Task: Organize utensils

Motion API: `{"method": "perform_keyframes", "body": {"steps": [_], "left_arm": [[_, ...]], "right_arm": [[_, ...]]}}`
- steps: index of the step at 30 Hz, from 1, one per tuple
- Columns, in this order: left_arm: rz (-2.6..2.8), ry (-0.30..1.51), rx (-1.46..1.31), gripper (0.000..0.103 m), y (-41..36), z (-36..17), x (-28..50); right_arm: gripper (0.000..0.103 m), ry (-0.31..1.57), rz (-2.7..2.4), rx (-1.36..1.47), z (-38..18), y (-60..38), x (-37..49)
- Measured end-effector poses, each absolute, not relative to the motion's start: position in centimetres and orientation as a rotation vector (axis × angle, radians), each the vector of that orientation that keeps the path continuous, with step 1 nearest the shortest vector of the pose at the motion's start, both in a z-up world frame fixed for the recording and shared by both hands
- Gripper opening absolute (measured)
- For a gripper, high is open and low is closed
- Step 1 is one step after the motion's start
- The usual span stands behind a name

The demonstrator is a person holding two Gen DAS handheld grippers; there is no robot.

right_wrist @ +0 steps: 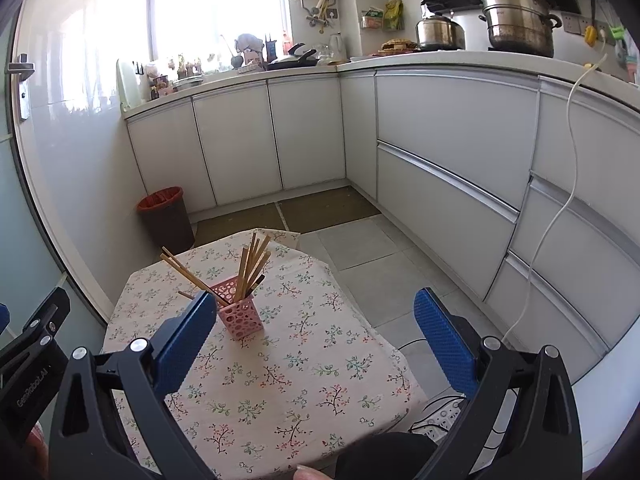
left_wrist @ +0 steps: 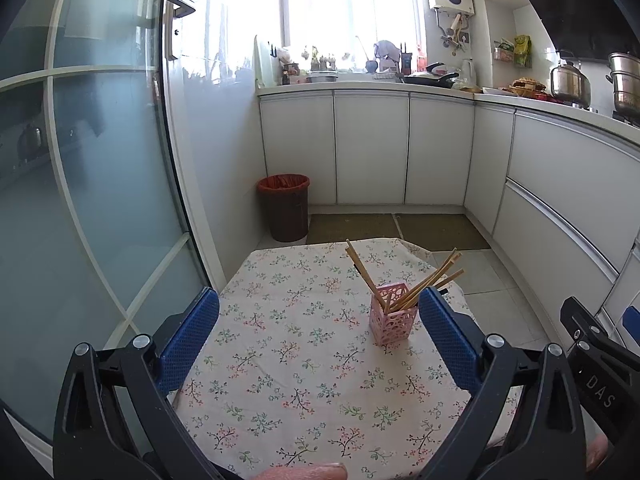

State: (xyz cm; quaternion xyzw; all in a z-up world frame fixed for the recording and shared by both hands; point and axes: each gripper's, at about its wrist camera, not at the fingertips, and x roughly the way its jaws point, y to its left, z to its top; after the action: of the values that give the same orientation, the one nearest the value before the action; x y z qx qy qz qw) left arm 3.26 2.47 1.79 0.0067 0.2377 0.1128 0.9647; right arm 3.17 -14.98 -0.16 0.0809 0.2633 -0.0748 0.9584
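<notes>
A pink perforated holder [left_wrist: 389,314] stands on the floral tablecloth [left_wrist: 304,364] and holds several wooden chopsticks [left_wrist: 362,268] that fan out of its top. My left gripper [left_wrist: 320,312] is open and empty, held above the table on the near side of the holder. The holder [right_wrist: 240,314] and chopsticks [right_wrist: 250,262] also show in the right wrist view, just beyond the left blue pad [right_wrist: 186,342]. My right gripper [right_wrist: 316,314] is open and empty above the table's right part [right_wrist: 320,380].
A red-lined bin [left_wrist: 285,206] stands on the floor beyond the table, by a glass door [left_wrist: 80,200]. White cabinets [left_wrist: 372,148] line the back and right. A power strip with cables [right_wrist: 440,420] lies on the floor right of the table.
</notes>
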Motion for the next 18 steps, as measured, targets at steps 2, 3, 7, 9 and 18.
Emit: {"method": "perform_keyframes", "body": {"steps": [2,3,7,9,18], "left_arm": [[0.227,0.482,0.013,0.096,2.48,1.78,3.28],[0.227,0.484,0.014,0.096,2.47,1.78,3.26],[0.227,0.490,0.010,0.096,2.53,1.71,3.34],[0.228,0.492,0.007,0.096,2.51,1.72,3.43],[0.230,0.504,0.001,0.096,2.74,1.46,3.59]], "right_arm": [[0.096,0.535,-0.151,0.166,-0.11,-14.98,3.21],[0.096,0.535,-0.151,0.167,-0.10,-14.98,3.20],[0.096,0.536,-0.150,0.166,-0.09,-14.89,3.23],[0.096,0.538,-0.149,0.167,-0.13,-14.89,3.24],[0.096,0.549,-0.146,0.172,-0.30,-14.80,3.37]]}}
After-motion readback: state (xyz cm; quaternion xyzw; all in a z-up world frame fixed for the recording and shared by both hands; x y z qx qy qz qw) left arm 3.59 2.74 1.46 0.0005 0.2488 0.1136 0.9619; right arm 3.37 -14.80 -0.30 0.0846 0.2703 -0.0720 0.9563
